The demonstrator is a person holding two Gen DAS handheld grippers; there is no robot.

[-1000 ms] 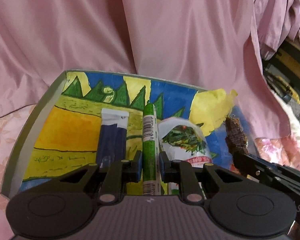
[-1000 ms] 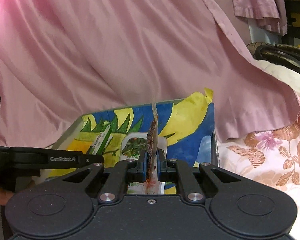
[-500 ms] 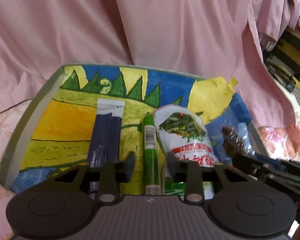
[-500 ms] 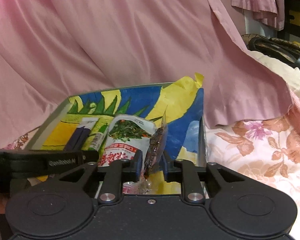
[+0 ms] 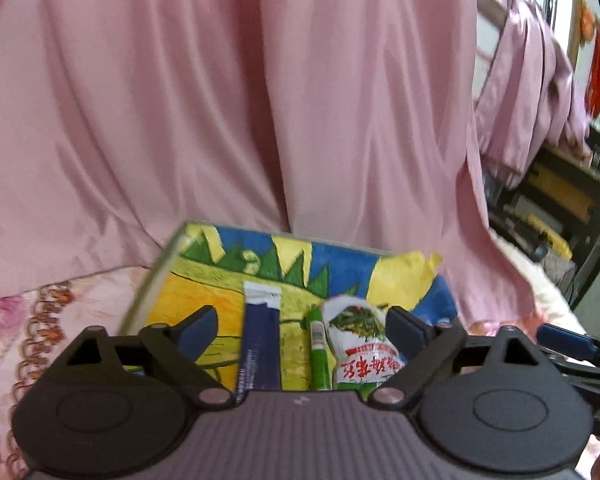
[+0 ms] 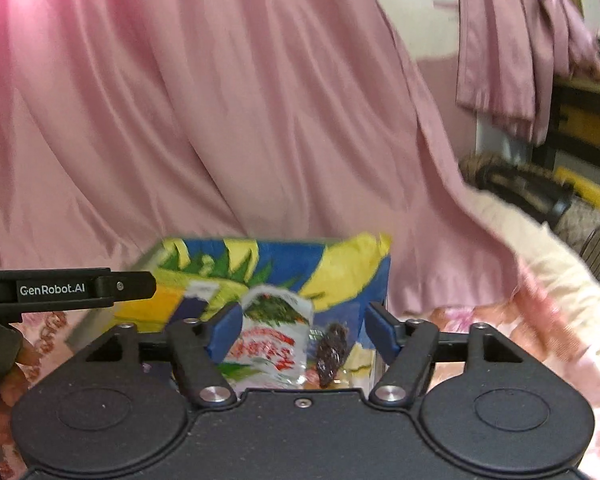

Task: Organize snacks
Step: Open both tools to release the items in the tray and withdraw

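Observation:
A shallow box (image 5: 162, 276) lined with a bright painted picture lies on the bed. In it lie a dark blue sachet (image 5: 260, 344), a green stick (image 5: 318, 354) and a white packet with red print (image 5: 360, 344). My left gripper (image 5: 302, 330) hovers above them, its jaws opening wide with nothing pressed between them. In the right wrist view the white packet (image 6: 274, 332) lies beside a dark brown snack packet (image 6: 332, 346) resting in the box (image 6: 380, 276). My right gripper (image 6: 300, 334) is above them, jaws opening, its pads clear of both.
Pink cloth (image 5: 260, 100) hangs close behind the box. A floral bedspread (image 6: 540, 320) surrounds it. Shelves with yellow items (image 5: 560, 204) stand at the right. The left gripper's finger (image 6: 68, 289) crosses the right wrist view at left, with a person's hand (image 6: 16, 364) below it.
Both grippers let go: the left released the green stick, the right released the dark snack packet, which now lies in the box. Both have drawn back and up with jaws spread.

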